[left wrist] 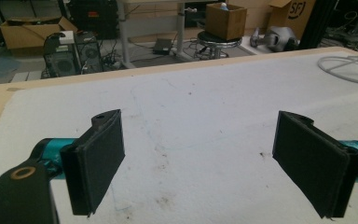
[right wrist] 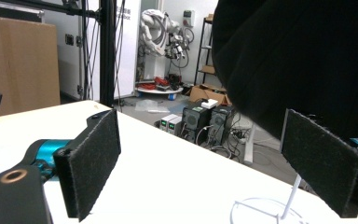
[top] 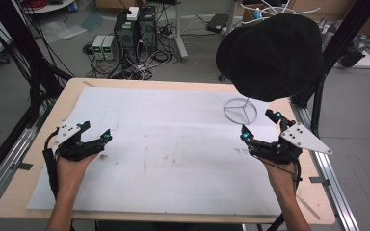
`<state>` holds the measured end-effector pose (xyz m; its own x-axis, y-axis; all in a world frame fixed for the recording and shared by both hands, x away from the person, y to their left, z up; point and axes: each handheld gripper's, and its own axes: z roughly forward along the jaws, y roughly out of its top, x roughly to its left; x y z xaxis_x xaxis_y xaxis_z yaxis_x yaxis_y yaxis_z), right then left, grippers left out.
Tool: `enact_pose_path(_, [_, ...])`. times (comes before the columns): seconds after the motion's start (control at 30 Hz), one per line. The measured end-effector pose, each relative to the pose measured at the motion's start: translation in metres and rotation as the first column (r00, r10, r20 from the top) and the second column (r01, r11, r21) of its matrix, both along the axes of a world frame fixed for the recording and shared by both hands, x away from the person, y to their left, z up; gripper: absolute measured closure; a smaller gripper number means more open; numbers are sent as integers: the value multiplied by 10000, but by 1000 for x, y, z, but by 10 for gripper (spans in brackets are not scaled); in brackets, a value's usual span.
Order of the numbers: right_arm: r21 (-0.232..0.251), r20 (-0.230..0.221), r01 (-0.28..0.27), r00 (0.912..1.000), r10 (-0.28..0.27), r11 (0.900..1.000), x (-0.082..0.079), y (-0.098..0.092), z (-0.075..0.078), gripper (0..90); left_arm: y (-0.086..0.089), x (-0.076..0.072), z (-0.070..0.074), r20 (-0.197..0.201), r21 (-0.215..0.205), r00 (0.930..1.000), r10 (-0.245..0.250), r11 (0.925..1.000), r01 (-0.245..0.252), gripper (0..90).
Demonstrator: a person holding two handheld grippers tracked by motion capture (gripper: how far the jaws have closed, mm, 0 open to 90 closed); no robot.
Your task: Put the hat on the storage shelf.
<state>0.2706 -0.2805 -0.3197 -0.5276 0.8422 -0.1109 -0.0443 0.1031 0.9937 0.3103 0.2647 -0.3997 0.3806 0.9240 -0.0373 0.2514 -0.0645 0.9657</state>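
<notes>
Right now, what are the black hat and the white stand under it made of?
The black hat looks like soft cloth: matte, no shine, with a floppy rounded shape. The white stand looks like thin metal wire with a white coating: a slim ring base with spokes and a narrow upright rod. Painted metal or plastic, I can't say for sure.

Two forearms are reaching in over the near side of the table, each hand gripping a black two-jaw tool. The left gripper (top: pixel 96 131) is lying low, its jaws pointing inward and away from the person and standing wide apart, with nothing between the pads (left wrist: pixel 100 158). The right gripper (top: pixel 259 125) is sitting higher and farther forward, angled up and away; its jaws are spread wide too, with nothing between the felt-like pads (right wrist: pixel 95 161). Both wrists are staying nearly straight, with cables trailing back along the arms.
</notes>
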Motion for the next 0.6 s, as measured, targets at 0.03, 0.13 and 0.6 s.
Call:
enact_pose_path(0.03, [-29,-8,-6,10000,6,10000,0,0,-3,116,0,0,0,-1,4,10000,7,10000,-7,167])
enact_pose_path(0.13, [-167,-280,-19,9996,15,9999,2,1,-10,103,0,0,0,-5,5,10000,6,10000,-6,167])
enact_pose_path(0.6, [-316,-1266,-142,9919,101,9994,11,7,-36,104,1,0,0,21,-29,10000,-8,10000,8,167])
